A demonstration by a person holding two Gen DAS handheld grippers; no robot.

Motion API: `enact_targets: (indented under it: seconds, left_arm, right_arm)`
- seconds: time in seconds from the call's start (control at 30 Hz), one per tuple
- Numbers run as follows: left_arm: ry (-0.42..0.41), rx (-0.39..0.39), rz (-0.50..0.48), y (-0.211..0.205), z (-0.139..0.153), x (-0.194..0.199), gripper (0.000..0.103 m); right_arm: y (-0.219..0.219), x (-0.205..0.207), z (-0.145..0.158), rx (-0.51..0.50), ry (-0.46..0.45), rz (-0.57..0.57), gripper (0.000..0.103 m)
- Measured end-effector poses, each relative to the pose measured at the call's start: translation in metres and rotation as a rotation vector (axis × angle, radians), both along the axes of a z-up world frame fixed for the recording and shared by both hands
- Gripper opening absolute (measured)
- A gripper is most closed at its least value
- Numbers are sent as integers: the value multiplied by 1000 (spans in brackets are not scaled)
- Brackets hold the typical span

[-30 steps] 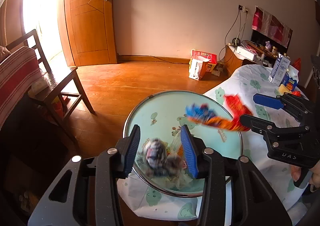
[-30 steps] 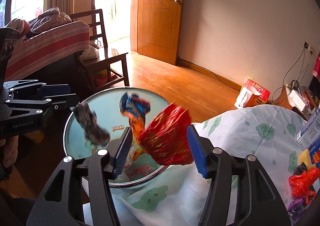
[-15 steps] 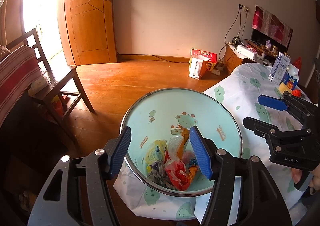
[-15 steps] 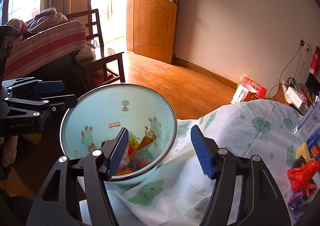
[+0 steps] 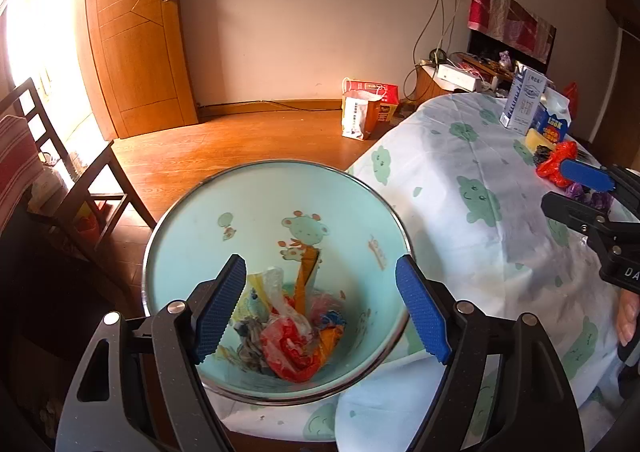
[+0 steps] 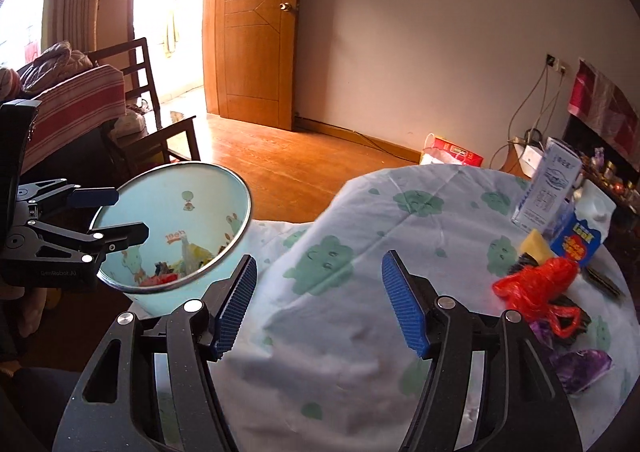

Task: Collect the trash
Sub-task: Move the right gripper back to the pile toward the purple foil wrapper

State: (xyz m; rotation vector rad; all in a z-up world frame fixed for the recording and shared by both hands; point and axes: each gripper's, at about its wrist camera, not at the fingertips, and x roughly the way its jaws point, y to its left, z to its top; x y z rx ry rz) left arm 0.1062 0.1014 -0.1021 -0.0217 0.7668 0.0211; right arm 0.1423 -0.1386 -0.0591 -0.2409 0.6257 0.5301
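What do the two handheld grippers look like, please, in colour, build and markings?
Both the left gripper and right gripper have black angular frames with silver bolts and ribbed blue pads. White lettering marks each body, only partly readable.

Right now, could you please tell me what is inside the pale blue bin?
The bin holds crumpled wrappers: red, orange, yellow, clear plastic and a grey wad. They cover its bottom, so anything beneath them is hidden.
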Motion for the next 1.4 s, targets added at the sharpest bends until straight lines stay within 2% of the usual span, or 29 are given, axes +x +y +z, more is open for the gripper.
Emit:
enact_targets:
  seconds: [0.17,0.37,0.43,0.5,0.6,0.73,0.83,0.93,1.0,1.23,1.33,1.4]
  left_arm:
    - [0,-3,-58,-37,-3,19,77]
    - [-4,6,-95,-76,-5,46,78]
    - [-2,19,-101,-87,-8,54,79]
    - [3,28,-103,-94,-10,61,80]
    - [13,34,-100,-98,-13,66,80]
    - [13,42,-92,-97,-12,69,82]
    - [15,44,-84,-94,-12,69,82]
    - [20,45,-75,-87,-13,70,82]
    - [23,42,-69,-84,-15,70,82]
    - [16,40,-35,-76,-13,73,83]
    - [13,33,-19,-71,-11,76,83]
    - [13,34,-17,-69,-11,75,83]
  right_arm:
    - [-73,-3,-2,-24,6,-165,66]
    - [-164,5,-15,-38,54,-381,67]
    - [-183,8,-17,-25,71,-407,67]
    - [-198,10,-19,-55,63,-439,68]
    - [-212,18,-23,-41,100,-435,72]
    - [-209,33,-29,-95,120,-417,79]
    - [-214,45,-29,-90,136,-426,79]
    - [-216,51,-32,-73,188,-383,80]
    - [-217,49,-31,-90,178,-380,80]
    - [-224,53,-14,-17,129,-408,83]
    - [-216,67,-24,-60,183,-364,84]
    - [-216,75,-29,-39,238,-343,84]
